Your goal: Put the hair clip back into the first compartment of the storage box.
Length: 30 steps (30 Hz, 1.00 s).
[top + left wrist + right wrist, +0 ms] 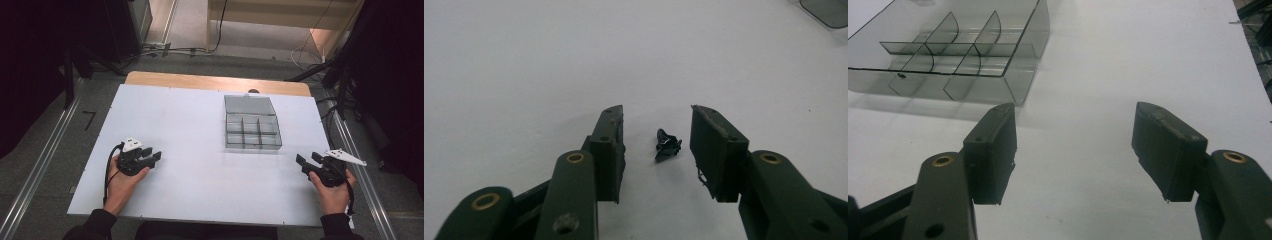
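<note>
Surface: white tabletop (200, 150), matte, with a strip of bare wood along its far edge. Around it is grey carpet, metal rails along both sides, and loose cables on the floor beyond the far edge. Dark curtains close in the room at left and right; a pale wooden frame stands at the back.

Left gripper (656, 127): held low over the table in the person's left hand (120, 182), jaws parted to a moderate gap, gripping nothing. A small black clip-like part (667, 145) lies on the white surface between the two jaws, nearer the right-hand one, touching neither. Its exact shape is too small to tell.

Right gripper (1075, 125): held in the right hand (332, 192) near the table's right edge, jaws spread wide, empty, bare tabletop between them.

Clear smoked-plastic compartment box (955, 47): ahead and to the left of the right gripper's jaws, lid open and laid back, curved dividers inside. One tiny dark speck shows in a near compartment; cannot identify it. From the left gripper the box is well apart, ahead and to the right.
</note>
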Available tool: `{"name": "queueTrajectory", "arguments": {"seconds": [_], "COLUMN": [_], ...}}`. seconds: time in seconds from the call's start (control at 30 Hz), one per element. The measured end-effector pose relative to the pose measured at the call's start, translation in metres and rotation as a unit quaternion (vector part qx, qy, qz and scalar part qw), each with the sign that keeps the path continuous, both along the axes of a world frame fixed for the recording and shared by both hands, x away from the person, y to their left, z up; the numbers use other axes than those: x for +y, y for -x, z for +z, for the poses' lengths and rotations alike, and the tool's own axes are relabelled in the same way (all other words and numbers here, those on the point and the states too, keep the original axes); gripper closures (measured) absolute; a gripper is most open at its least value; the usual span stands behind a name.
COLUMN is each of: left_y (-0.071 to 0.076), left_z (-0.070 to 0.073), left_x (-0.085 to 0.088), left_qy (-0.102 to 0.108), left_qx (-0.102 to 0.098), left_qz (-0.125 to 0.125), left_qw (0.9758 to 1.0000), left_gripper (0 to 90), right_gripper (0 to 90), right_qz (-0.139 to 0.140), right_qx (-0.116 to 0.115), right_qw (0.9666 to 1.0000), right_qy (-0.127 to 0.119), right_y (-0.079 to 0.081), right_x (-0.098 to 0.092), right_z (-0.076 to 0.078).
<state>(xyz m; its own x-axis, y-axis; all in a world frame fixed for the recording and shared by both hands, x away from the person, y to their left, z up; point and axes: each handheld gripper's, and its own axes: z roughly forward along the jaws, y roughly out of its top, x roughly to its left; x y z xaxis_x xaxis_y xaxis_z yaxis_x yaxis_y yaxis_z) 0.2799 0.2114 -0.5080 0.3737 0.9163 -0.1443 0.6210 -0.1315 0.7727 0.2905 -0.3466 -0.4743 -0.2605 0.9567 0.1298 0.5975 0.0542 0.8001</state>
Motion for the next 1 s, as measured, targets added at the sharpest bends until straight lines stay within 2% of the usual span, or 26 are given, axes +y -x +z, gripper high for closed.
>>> {"name": "queueTrajectory", "arguments": {"seconds": [0.23,0.6,0.73,1.0], "left_y": [-0.002,-0.003,-0.003,-0.001], "left_z": [0.000,-0.003,-0.003,-0.004], "left_x": [-0.001,-0.006,-0.009,-0.013], "left_qy": [-0.003,-0.007,-0.011,-0.024], "left_qx": [0.006,0.015,0.014,0.006], "left_qz": [-0.001,-0.006,-0.004,0.003], "left_qw": [1.0000,0.9998,0.9998,0.9997], "left_gripper": [68.0,69.4,70.7,80.3], "right_gripper": [32.6,32.6,32.7,32.8], "right_qz": [0.000,0.001,0.000,-0.001], "right_qx": [0.000,0.000,-0.001,-0.003], "right_qw": [1.0000,1.0000,1.0000,1.0000], "right_qy": [0.002,0.004,0.005,0.007], "right_y": [0.000,0.000,0.000,0.001], "right_x": [0.001,0.001,0.002,0.001], "right_z": [0.000,0.000,0.000,0.000]}}
